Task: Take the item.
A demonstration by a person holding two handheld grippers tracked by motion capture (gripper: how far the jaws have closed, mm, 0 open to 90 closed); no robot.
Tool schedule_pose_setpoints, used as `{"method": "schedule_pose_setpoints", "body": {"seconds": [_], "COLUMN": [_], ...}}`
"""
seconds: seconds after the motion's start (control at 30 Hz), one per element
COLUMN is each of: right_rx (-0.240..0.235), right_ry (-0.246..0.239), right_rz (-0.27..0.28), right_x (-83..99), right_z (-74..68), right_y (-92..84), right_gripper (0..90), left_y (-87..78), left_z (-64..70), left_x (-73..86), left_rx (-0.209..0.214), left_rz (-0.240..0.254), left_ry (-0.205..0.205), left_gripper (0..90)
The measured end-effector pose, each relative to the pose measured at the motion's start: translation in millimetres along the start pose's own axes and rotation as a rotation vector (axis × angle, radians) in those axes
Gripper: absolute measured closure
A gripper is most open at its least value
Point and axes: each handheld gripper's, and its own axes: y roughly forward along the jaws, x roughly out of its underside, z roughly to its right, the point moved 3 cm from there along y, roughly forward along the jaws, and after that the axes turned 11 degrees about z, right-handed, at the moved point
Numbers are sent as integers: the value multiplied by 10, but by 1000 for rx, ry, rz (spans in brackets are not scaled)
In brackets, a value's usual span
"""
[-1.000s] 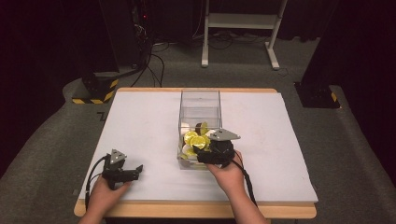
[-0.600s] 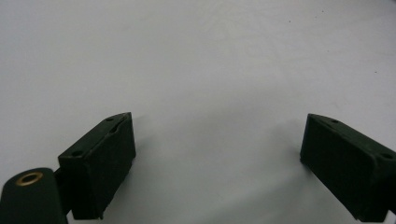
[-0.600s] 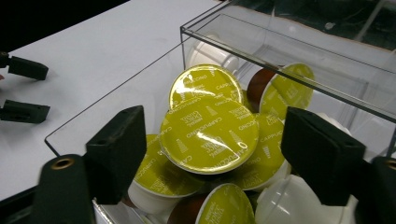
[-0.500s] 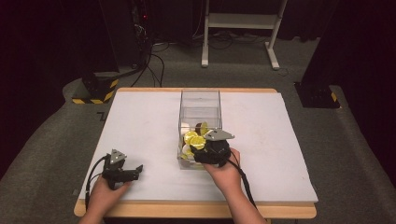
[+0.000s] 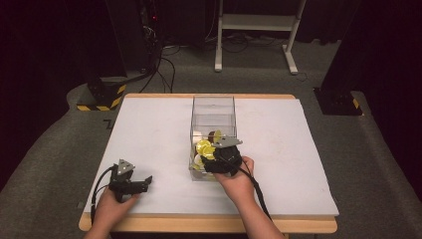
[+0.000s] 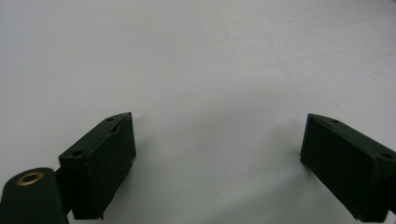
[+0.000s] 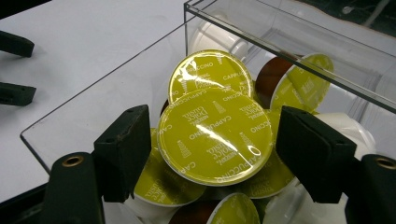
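Note:
A clear plastic box stands mid-table with a pile of coffee capsules at its near end. My right gripper reaches into it from the right. In the right gripper view, the right gripper brackets a capsule with a yellow "Cappuccino" lid on top of the pile. Its jaws have just been closing and stand just off the lid's edges, with narrow gaps. My left gripper rests on the white table at the front left. In its own view, the left gripper is open wide over bare table.
More capsules lie around the bracketed one: a second yellow lid behind it, brown ones and white ones. The box's near rim crosses above the pile. The white table top spreads to both sides. The left gripper appears at far left.
My right hand has edged slightly left, further over the capsule pile in the box. My left hand and its gripper have stayed where they were.

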Motion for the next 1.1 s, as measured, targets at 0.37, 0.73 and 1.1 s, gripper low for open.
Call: {"method": "schedule_pose_setpoints", "body": {"seconds": [0.37, 0.73, 1.1], "right_rx": [-10, -24, -64], "right_ry": [1, 25, 35], "right_rz": [5, 58, 120], "right_x": [18, 20, -19], "right_z": [-1, 18, 12], "right_y": [1, -74, -208], "right_gripper": [374, 377, 377], "left_y": [0, 1, 1], "left_z": [-1, 0, 0], "left_x": [0, -1, -1], "left_rx": [1, 3, 3], "left_rz": [-1, -1, 0], "left_ry": [0, -5, -4], "left_gripper": [104, 103, 103]}}
